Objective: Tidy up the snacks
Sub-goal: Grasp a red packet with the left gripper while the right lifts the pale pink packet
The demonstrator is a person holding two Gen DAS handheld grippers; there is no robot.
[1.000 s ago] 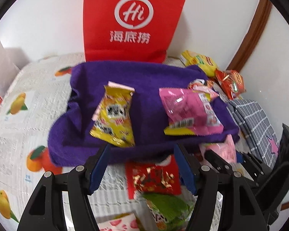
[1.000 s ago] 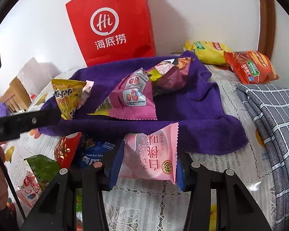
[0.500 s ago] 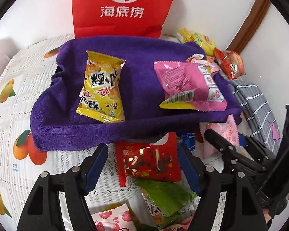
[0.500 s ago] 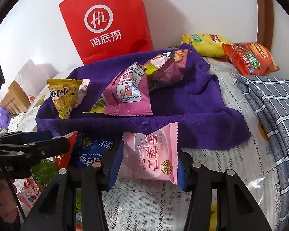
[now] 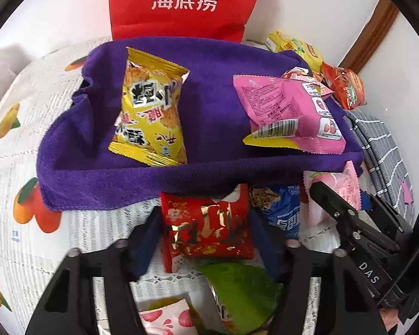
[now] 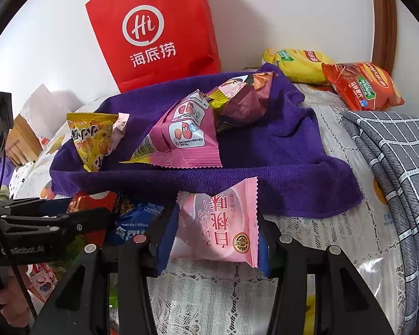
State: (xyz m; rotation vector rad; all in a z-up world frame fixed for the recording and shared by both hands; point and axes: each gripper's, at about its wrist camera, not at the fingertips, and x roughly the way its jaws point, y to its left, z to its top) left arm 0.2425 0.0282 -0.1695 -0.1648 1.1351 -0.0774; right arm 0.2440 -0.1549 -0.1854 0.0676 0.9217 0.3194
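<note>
A purple towel [image 5: 209, 173] [image 6: 279, 150] lies on the table with a yellow snack pack [image 5: 150, 117] [image 6: 90, 142] and a pink pack [image 5: 290, 114] [image 6: 181, 136] on it. My left gripper [image 5: 204, 231] is open, its fingers on either side of a red and gold pack [image 5: 206, 229] at the towel's front edge. My right gripper [image 6: 215, 234] has its fingers against both sides of a light pink peach pack [image 6: 223, 223], which also shows in the left wrist view [image 5: 332, 192]. A maroon pack [image 6: 245, 103] lies behind the pink one.
A red paper bag [image 5: 181, 2] [image 6: 156, 28] stands against the wall. Yellow [image 6: 299, 64] and orange [image 6: 363, 86] chip bags lie at the back right. A grey checked cloth [image 6: 399, 167] is on the right. Blue [image 5: 285, 212] and green [image 5: 237, 293] packs lie near the left gripper.
My left gripper has moved forward and down, so the red and gold pack now sits between its fingers. The right gripper has stayed around the peach pack.
</note>
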